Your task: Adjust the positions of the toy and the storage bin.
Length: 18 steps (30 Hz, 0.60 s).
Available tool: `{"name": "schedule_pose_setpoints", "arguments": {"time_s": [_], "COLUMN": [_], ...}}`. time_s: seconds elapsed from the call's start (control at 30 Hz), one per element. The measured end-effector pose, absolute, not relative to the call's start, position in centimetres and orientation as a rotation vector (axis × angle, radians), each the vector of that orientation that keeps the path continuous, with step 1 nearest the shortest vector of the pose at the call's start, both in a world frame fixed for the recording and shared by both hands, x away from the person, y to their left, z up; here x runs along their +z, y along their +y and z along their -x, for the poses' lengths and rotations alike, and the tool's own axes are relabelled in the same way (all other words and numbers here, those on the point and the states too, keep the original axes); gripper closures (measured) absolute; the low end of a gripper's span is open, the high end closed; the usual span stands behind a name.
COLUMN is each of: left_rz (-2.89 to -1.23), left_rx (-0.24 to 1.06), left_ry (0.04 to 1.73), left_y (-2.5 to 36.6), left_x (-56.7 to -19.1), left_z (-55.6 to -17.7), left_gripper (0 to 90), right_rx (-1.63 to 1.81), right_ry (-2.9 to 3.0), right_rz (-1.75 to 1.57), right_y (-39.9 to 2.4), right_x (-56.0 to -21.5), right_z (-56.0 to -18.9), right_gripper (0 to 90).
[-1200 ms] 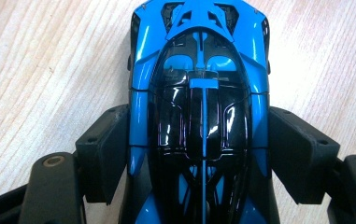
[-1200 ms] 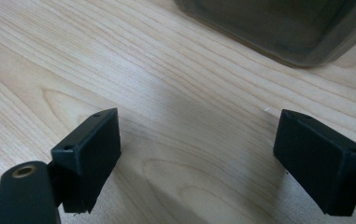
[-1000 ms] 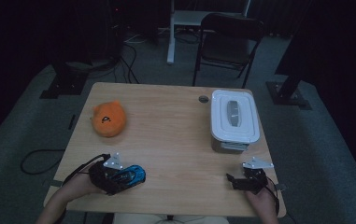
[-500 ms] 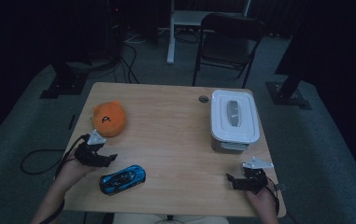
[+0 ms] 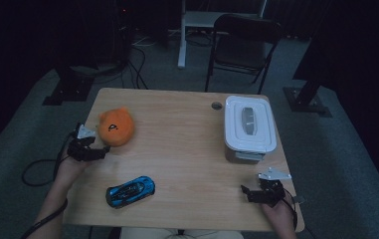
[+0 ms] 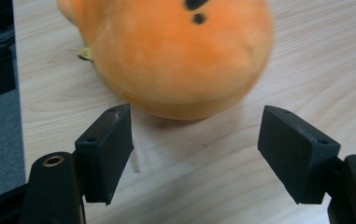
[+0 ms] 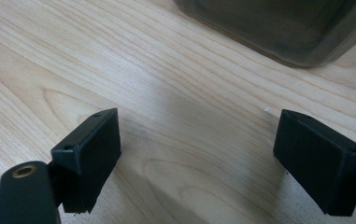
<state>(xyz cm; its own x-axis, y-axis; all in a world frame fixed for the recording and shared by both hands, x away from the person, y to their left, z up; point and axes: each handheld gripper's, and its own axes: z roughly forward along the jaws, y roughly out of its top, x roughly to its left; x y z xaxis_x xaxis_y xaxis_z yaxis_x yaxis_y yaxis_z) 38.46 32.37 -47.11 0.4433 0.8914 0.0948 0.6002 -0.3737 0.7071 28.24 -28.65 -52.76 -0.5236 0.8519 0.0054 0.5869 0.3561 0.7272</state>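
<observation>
High view: left hand-held gripper point(image 5: 101, 149), jaws apart, beside orange plush point(image 5: 116, 127).

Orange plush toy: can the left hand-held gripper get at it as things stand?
Probably yes. The left hand-held gripper faces the orange plush toy with jaws open and bare table between them; the toy looks about as wide as the jaw gap, so it may be snug.

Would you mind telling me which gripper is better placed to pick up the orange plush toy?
The left gripper: its open jaws face the orange plush toy closely. The right gripper sits across the table.
</observation>
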Motion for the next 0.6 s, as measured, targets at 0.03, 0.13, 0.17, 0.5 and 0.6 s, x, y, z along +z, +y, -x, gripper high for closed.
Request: {"name": "schedule_pose_setpoints", "arguments": {"time_s": [0.03,0.13,0.17,0.5,0.6], "left_rz": [-2.104,-2.110,-2.110,-2.158,-2.156], "left_rx": [0.621,0.601,0.601,0.599,0.592], "left_ry": [1.248,1.254,1.254,1.270,1.277], "left_y": [32.5,32.6,32.6,31.0,30.7], "left_x": [-47.2,-47.3,-47.3,-48.0,-48.1], "left_z": [-38.7,-39.4,-39.4,-40.6,-40.6], "left_gripper": [32.7,35.8,37.4,54.3,63.3], "right_rx": [0.974,0.974,0.974,0.973,0.973], "right_ry": [2.250,2.250,2.250,2.246,2.245], "right_rz": [-1.261,-1.262,-1.262,-1.265,-1.266], "right_y": [-28.7,-28.7,-28.7,-28.7,-28.7], "right_x": [-52.8,-52.8,-52.8,-52.8,-52.8], "right_z": [-28.2,-28.2,-28.2,-28.3,-28.3], "right_gripper": [14.3,14.3,14.3,14.3,14.3]}}
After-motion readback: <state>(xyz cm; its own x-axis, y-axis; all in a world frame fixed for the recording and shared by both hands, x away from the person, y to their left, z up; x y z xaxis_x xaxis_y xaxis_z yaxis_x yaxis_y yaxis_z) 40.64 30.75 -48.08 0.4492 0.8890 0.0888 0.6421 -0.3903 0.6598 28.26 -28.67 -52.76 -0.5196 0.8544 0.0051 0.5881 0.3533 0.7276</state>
